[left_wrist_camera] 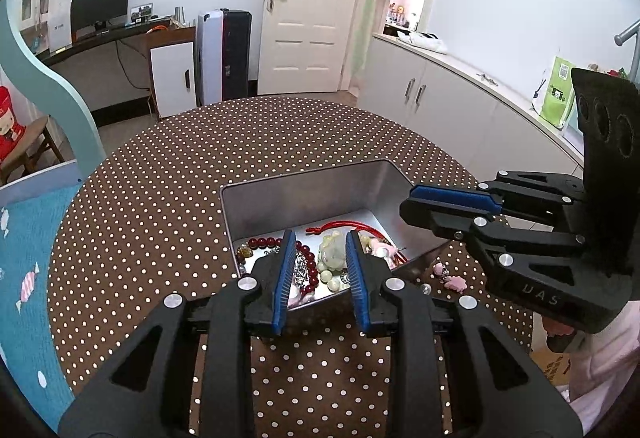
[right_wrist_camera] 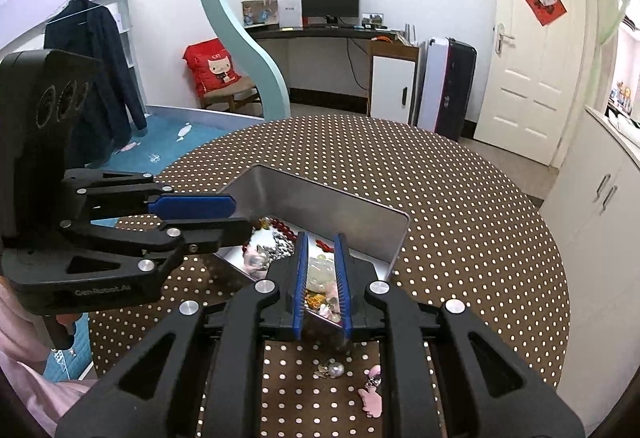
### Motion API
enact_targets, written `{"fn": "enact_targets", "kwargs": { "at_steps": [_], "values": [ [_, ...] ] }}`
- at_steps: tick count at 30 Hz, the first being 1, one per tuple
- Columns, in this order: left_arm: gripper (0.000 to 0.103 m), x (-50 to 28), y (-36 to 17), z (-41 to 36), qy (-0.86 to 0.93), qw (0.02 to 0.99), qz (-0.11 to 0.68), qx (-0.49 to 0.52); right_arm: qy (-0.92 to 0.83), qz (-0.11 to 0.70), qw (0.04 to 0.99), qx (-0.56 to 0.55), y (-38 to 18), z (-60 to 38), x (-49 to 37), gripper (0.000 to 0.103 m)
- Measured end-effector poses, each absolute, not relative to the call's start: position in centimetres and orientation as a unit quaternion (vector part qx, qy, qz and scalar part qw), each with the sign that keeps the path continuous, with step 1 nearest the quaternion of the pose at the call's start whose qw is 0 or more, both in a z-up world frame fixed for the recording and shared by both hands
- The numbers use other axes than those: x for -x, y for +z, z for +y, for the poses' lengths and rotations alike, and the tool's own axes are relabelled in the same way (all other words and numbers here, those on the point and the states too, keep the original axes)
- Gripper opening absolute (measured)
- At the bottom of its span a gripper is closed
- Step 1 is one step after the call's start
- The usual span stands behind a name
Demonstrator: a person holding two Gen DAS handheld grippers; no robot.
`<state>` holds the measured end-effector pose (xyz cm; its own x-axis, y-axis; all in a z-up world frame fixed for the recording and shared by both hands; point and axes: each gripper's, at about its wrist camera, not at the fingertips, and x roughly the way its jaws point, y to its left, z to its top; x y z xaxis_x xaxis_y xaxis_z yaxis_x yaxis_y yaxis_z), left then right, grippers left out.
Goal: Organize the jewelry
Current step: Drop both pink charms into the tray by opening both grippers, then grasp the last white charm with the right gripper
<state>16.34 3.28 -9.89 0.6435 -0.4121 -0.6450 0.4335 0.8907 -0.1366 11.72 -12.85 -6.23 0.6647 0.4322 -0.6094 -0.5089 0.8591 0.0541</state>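
Note:
A silver metal tin (left_wrist_camera: 304, 194) (right_wrist_camera: 320, 198) sits on the dotted table and holds mixed jewelry: dark red beads (left_wrist_camera: 264, 241), a pale green bead bracelet (left_wrist_camera: 331, 258), a red cord (left_wrist_camera: 344, 227). My left gripper (left_wrist_camera: 320, 274) is open and empty, over the tin's near rim. My right gripper (right_wrist_camera: 323, 280) is open and empty, over the tin's near corner; it shows from the side in the left wrist view (left_wrist_camera: 452, 208). Pink charms (right_wrist_camera: 370, 394) (left_wrist_camera: 450, 276) and a silver pearl earring (right_wrist_camera: 334, 370) lie on the table outside the tin.
The round table (left_wrist_camera: 200, 166) has a brown cloth with white dots. A blue bed (right_wrist_camera: 160, 146) stands to the left, white cabinets (left_wrist_camera: 440, 94) to the right. A desk with a monitor (right_wrist_camera: 330, 4) and a white door (left_wrist_camera: 308, 22) stand behind.

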Motion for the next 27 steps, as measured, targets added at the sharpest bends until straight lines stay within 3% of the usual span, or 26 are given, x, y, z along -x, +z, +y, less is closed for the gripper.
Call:
{"fn": "enact_targets", "kwargs": {
  "at_steps": [8, 12, 15, 27],
  "values": [
    [0.026, -15.8, -9.8, 2.5, -0.238, 0.904, 0.354, -0.017, 0.25, 0.317, 0.913, 0.051, -6.0, -13.7, -11.0, 0.013],
    [0.031, -14.8, -9.8, 0.7, -0.259, 0.899, 0.352, -0.025, 0.228, 0.315, 0.92, 0.043, -6.2, -15.6, -9.8, 0.03],
    [0.04, -13.7, -9.9, -1.0, -0.271, 0.897, 0.348, -0.041, 0.213, 0.321, 0.922, 0.041, -7.0, -17.3, -8.6, 0.032],
    [0.04, -10.8, -10.2, -4.6, -0.294, 0.885, 0.354, -0.078, 0.21, 0.37, 0.904, 0.032, -10.9, -18.6, -7.0, 0.032]
  ]
}}
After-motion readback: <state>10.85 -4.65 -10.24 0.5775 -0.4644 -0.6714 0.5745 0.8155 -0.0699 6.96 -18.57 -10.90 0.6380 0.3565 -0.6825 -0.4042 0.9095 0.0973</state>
